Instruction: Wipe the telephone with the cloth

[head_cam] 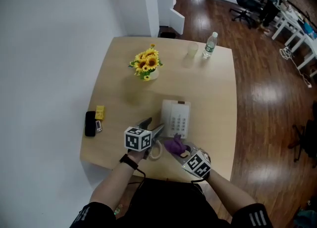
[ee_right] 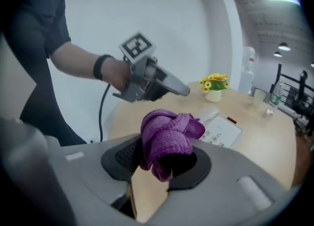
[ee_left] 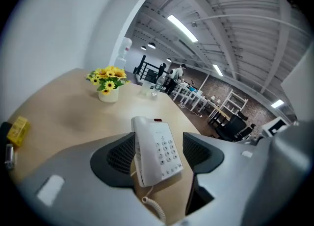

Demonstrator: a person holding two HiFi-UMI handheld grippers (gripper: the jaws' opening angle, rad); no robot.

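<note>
Right claw point(ee_right: 164, 160) clamps cloth point(ee_right: 167, 137); left claw point(ee_left: 158, 157) straddles telephone point(ee_left: 152, 137), seemingly clear.

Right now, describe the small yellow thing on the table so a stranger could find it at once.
Start at the light wooden table and go to its left edge, by the white wall. A black slab lies there, and the yellow box sits just beside it. It is small and boxy, unlike the yellow flowers, which stand in a white pot.

On counter point(head_cam: 119, 83), telephone point(head_cam: 176, 117) near front edge, cloth point(head_cam: 174, 145) just before it. Behind, flowers point(head_cam: 146, 64); far right, bottle point(head_cam: 210, 44).
</note>
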